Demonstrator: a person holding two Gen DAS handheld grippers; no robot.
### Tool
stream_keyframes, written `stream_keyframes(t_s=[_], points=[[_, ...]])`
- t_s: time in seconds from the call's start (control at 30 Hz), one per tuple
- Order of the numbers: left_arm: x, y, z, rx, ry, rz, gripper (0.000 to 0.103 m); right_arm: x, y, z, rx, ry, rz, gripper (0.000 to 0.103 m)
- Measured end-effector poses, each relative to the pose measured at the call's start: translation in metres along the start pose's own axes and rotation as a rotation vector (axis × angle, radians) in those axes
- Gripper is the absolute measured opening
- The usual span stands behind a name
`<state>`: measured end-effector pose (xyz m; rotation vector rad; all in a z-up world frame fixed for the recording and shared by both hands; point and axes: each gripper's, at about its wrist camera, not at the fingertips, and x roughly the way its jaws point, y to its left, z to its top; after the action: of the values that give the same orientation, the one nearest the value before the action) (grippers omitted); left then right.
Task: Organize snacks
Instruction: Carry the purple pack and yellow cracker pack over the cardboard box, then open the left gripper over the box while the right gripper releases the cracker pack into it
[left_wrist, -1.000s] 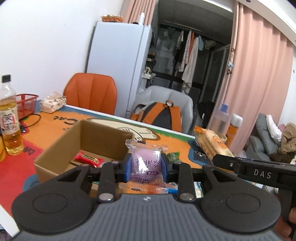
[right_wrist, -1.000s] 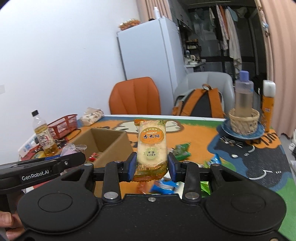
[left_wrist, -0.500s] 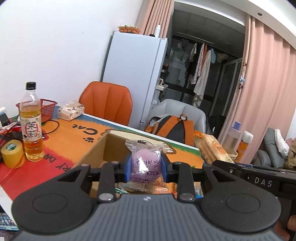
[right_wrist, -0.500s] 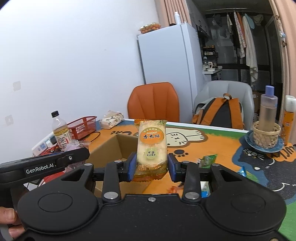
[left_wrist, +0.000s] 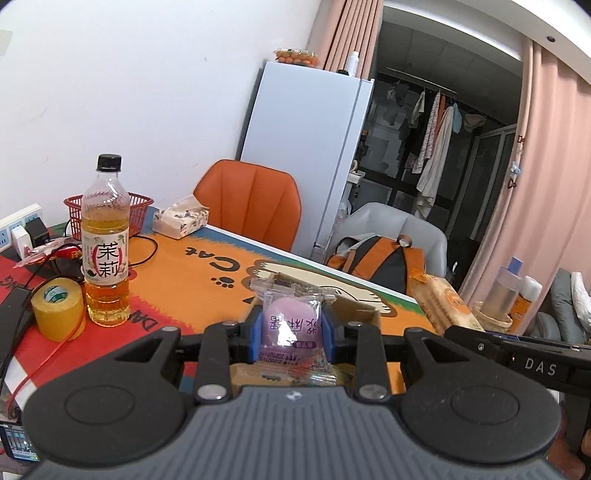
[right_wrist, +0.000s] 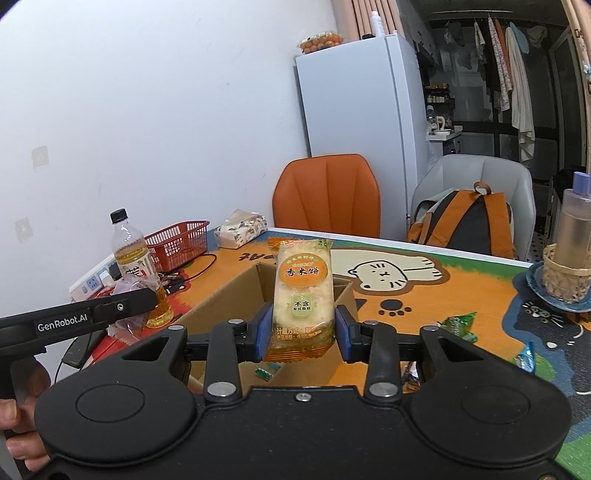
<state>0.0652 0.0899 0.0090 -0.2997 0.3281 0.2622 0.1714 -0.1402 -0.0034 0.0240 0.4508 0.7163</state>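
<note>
Left wrist view: the left gripper pinches a clear-wrapped purple round sweet between its blue pads, held above the open brown cardboard box (mostly hidden here). Right wrist view: the right gripper clamps an upright orange rice-cracker packet over that box.

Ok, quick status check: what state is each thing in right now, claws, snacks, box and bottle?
Left claw: shut on the purple snack packet.
Purple snack packet: sealed, held upright off the table.
Right claw: shut on the rice cracker pack.
Rice cracker pack: sealed, held upright above the box.
Cardboard box: open at the top.
Tea bottle: capped, upright, partly full.
Green candy: wrapped, loose on the mat.
</note>
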Motion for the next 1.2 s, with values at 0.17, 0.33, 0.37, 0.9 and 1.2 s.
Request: stream_keyframes(t_s=[0.17, 0.33, 0.37, 0.9, 1.2], points=[[0.018, 0.004, 0.001, 0.0, 0.025, 0.006, 0.031, 0.017, 0.001, 0.001, 0.009, 0.017, 0.014, 0.036], [0.036, 0.003, 0.0, 0.0, 0.048, 0.003, 0.031, 0.031, 0.0, 0.001, 0.016, 0.034, 0.023, 0.036], [0.04, 0.003, -0.001, 0.0, 0.052, 0.002, 0.031, 0.033, 0.0, 0.001, 0.016, 0.036, 0.024, 0.036], [0.079, 0.008, 0.001, -0.012, 0.117, 0.001, 0.034, 0.07, 0.003, 0.004, 0.018, 0.078, 0.022, 0.036], [0.066, 0.02, 0.008, -0.042, 0.087, 0.045, 0.056, 0.082, 0.013, 0.003, 0.013, 0.097, 0.039, 0.036]])
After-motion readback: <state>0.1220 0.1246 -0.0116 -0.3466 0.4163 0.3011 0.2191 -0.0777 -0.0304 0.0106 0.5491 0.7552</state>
